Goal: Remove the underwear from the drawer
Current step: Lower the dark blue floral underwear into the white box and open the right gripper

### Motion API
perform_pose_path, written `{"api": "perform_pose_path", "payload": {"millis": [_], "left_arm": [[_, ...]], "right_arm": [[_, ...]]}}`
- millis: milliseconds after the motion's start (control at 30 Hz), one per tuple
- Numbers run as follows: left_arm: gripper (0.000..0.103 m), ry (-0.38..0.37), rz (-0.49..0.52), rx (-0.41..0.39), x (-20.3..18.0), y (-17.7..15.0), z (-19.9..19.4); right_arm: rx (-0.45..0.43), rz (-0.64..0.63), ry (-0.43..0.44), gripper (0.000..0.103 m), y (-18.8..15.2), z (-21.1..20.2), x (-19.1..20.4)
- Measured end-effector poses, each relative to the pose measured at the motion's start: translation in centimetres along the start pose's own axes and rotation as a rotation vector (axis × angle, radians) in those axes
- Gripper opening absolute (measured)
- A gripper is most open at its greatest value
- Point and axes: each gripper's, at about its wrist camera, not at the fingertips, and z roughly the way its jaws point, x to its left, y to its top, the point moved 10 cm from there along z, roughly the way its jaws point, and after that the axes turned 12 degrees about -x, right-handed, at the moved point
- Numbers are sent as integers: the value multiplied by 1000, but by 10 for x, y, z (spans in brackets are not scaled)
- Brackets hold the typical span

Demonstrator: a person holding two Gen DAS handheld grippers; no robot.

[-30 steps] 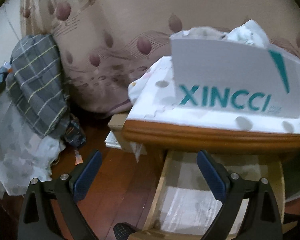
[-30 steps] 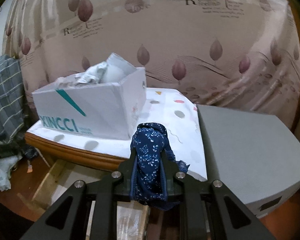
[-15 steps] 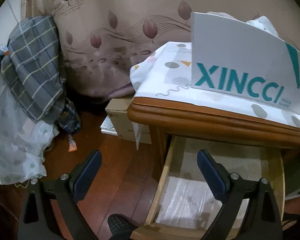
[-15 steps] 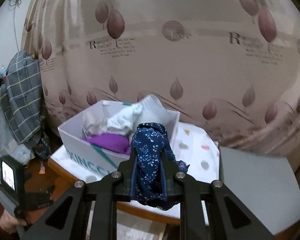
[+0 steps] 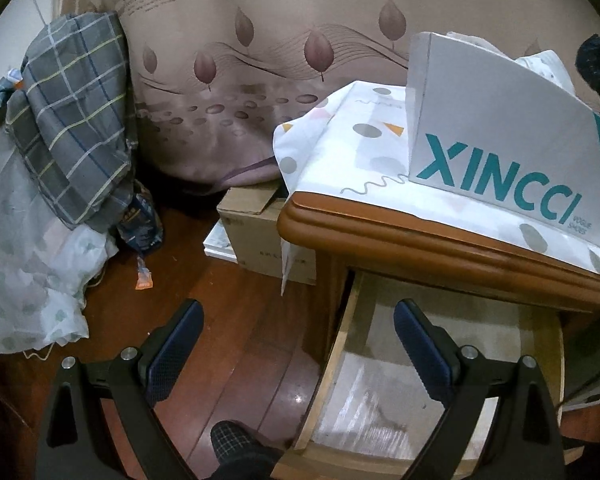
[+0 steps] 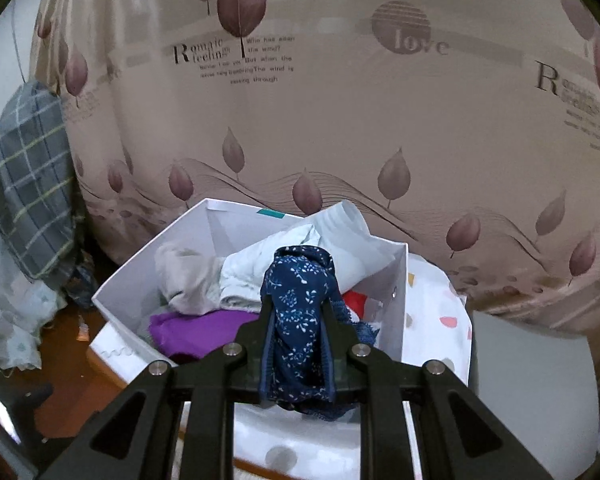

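Curtain behind, the box sits just beyond the right gripper, clamped on upright underwear; left gripper gapes empty.

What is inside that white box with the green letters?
The white box holds a purple cloth, pale crumpled clothes and something red. The blue underwear in the right tool covers part of it.

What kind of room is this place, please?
Probably a bedroom or a storage corner at home: a wooden cabinet with an open drawer, a shoe box full of clothes, and a leaf-print curtain behind.
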Motion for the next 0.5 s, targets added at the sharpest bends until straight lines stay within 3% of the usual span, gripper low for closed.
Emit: {"api": "perform_pose_path", "payload": {"millis": [267,500], "left_arm": [[95,4,-10,2,4,1,-1],[95,11,-32,6,12,3,2]], "right_arm": [[126,-27,-37,20,-14,48,7],[186,-34,-65,20,-22,80,2]]}}
